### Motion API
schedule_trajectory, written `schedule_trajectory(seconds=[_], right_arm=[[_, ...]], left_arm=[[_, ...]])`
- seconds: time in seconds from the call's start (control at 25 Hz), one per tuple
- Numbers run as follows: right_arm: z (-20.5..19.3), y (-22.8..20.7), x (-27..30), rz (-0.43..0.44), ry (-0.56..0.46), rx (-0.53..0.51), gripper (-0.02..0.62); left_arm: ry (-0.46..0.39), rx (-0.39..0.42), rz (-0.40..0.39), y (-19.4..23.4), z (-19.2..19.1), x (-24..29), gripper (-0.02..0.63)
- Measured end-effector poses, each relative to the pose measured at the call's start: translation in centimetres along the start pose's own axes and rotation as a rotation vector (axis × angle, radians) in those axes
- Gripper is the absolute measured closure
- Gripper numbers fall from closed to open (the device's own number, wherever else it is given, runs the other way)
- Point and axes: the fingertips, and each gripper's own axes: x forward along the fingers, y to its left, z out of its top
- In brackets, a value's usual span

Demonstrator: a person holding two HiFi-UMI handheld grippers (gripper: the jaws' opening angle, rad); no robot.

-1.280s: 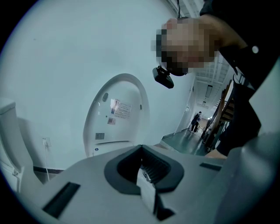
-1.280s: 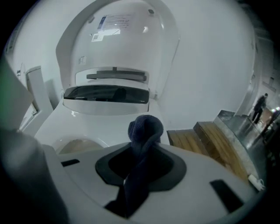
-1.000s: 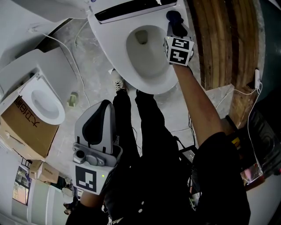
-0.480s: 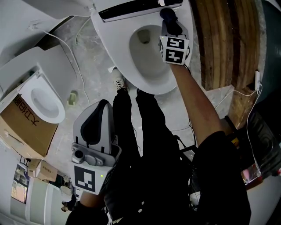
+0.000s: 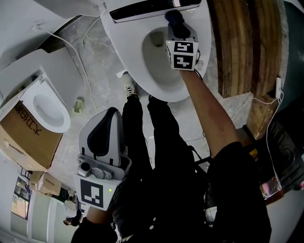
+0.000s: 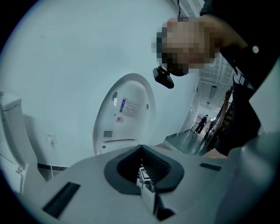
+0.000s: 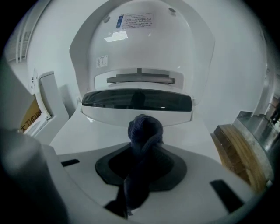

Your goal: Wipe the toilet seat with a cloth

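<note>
In the head view the white toilet seat [image 5: 124, 50] rings the bowl [image 5: 154, 47] at the top. My right gripper [image 5: 177, 23] reaches over the seat's rear right part, shut on a bunched dark blue cloth [image 5: 175, 20] that rests on the seat just below the dark strip [image 5: 152, 7] at the hinge. In the right gripper view the cloth [image 7: 144, 129] bulges out past the jaws, with the raised lid [image 7: 140, 41] straight ahead. My left gripper [image 5: 103, 137] hangs low beside the person's legs, jaws shut on nothing [image 6: 142, 173].
A second toilet [image 5: 45, 109] and a cardboard box [image 5: 26, 142] stand at the left. Wooden planks [image 5: 242, 42] lie just right of the toilet. A white cable [image 5: 71, 52] runs over the concrete floor. The person's legs [image 5: 156, 137] stand before the bowl.
My right gripper has slid the cloth leftward along the seat's rear, closer to the dark strip. The left gripper has stayed in place.
</note>
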Motion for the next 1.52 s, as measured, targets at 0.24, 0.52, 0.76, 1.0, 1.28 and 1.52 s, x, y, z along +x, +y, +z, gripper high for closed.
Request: schedule_trajectory(seconds=[0.24, 0.52, 0.76, 1.0, 1.28, 1.52], right_arm=[[0.1, 2.2, 0.1, 0.057, 0.011, -0.019, 0.506], [0.0, 5.9, 0.3, 0.133, 0.027, -0.063, 0.506], [-0.1, 8.7, 0.4, 0.185, 0.025, -0.126, 0.506], [-0.1, 9.5, 0.4, 0.213, 0.037, -0.127, 0.506], [1.8, 8.1, -2.2, 0.292, 0.048, -0.12, 0.506], [6.5, 6.0, -9.0, 0.333, -0.043, -0.228, 0.506]], left_arm=[[-0.002, -0.006, 0.006, 0.2, -0.2, -0.4, 0.597], [-0.005, -0.016, 0.018, 0.8, -0.3, -0.8, 0.597], [-0.005, -0.019, 0.023, 0.9, -0.5, -1.0, 0.597], [-0.011, -0.013, 0.023, 0.7, -0.2, -1.3, 0.597], [-0.025, 0.015, 0.03, 0.7, 2.0, -2.9, 0.597], [-0.09, 0.054, 0.022, -0.6, 6.4, -4.1, 0.597]])
